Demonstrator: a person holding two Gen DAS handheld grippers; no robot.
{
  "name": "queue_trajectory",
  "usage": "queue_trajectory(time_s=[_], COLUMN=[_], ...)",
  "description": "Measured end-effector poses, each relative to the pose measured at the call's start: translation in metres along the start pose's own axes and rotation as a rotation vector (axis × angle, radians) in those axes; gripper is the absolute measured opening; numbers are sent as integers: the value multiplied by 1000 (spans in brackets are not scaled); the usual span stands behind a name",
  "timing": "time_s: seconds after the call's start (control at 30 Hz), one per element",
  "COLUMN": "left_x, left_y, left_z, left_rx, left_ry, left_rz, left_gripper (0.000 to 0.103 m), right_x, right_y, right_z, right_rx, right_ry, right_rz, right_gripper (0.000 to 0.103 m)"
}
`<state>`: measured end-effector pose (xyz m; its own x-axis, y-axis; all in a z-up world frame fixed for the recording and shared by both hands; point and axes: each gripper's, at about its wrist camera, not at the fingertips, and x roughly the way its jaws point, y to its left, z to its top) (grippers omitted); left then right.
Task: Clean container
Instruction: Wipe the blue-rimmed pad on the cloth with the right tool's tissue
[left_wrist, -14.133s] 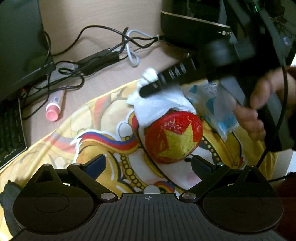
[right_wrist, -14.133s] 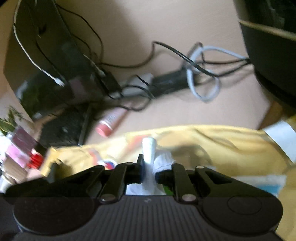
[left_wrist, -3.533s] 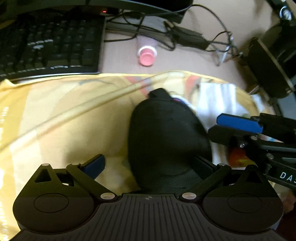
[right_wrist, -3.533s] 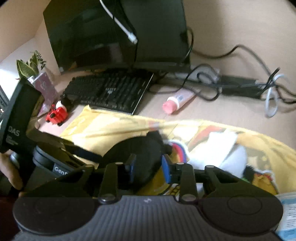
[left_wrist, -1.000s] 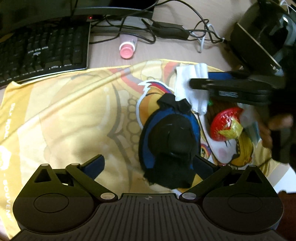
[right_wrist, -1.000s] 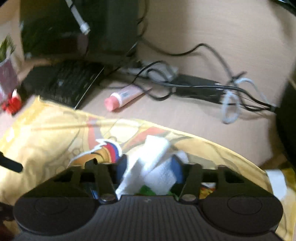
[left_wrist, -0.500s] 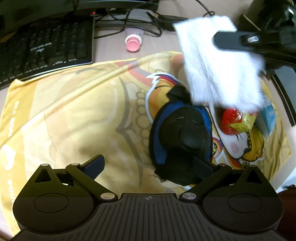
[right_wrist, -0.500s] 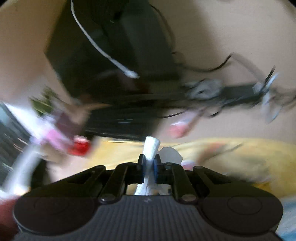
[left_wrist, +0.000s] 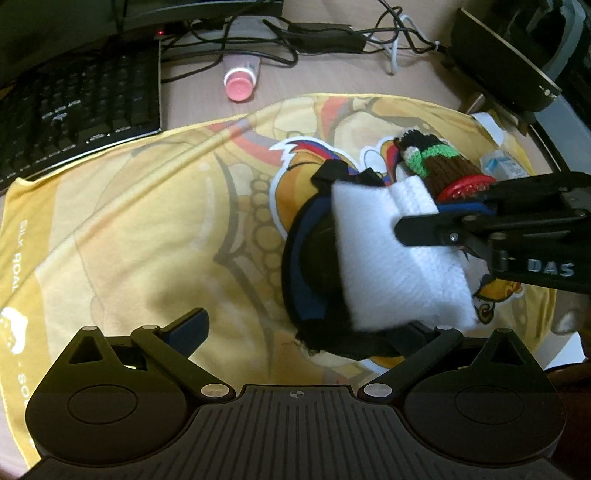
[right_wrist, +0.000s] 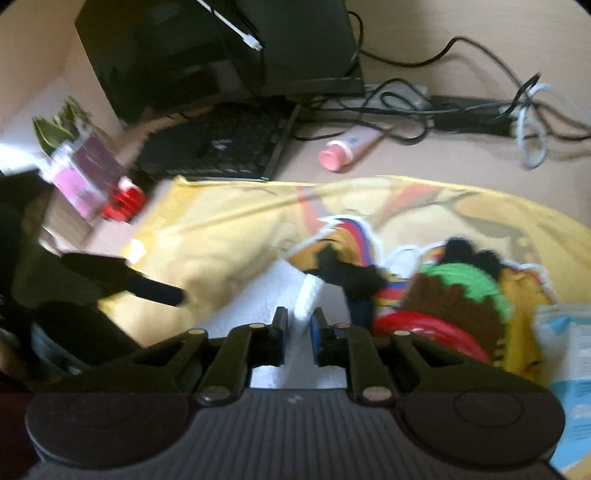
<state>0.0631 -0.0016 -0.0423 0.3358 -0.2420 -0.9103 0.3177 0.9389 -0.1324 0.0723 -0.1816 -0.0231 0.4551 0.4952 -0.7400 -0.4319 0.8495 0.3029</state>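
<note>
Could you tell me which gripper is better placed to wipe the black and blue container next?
The right gripper. Its jaws are shut on the white tissue, which hangs directly over the black and blue container. The left gripper has open jaws straddling the container and holds no wiping material.

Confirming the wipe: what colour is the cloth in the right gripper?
White cloth, clearest in the left wrist view.

Home desk, keyboard (left_wrist: 79, 107), monitor (right_wrist: 221, 48), cables (left_wrist: 314, 33)
</note>
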Motion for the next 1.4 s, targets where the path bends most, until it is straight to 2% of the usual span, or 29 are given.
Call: queue_trajectory(time_s=[0.1,0.17,0.3,0.4,0.47,0.53,0.6,0.73,0.83,0.93,1.03,1.07,1.3,1.4], left_x=[1,2,2,3,3,3,3,3,4,5,5,6,9,10], left_y=[0,0,1,0,0,-1,-1,-1,0,0,0,1,0,-1], left_z=[0,0,-1,-1,-1,-1,-1,-2,-2,-2,-2,-2,-1,-1], left_rx=[5,5,-2,-3,-3,-2,-1,-3,-9,-13,-14,-15,-9,-1], left_ry=[4,6,13,15,16,19,22,26,31,36,38,38,54,58], left_rz=[0,1,5,5,5,4,5,7,5,3,4,4,3,3], left_gripper=[103,103,103,103,103,103,103,103,103,103,103,103,103,103], right_x=[1,3,4,4,2,1,4,16,15,19,28,29,19,19], right_y=[-2,-7,-7,-5,-4,-3,3,20,25,19,5,1,5,14], right_z=[-3,-3,-2,-2,1,4,5,1,2,9,16,18,24,26], right_rx=[-34,-26,-59,-68,-34,0,-16,-133,-181,-196,-139,-119,40,52], right_ry=[-3,1,-5,-2,1,1,2,8,-31,-44,-45,-38,13,30], right_rz=[-67,-88,-105,-79,-31,27,42,-33,-65,-129,-224,-217,119,201], right_gripper=[16,12,13,24,43,53,53,46,14,11,11,11,12,12])
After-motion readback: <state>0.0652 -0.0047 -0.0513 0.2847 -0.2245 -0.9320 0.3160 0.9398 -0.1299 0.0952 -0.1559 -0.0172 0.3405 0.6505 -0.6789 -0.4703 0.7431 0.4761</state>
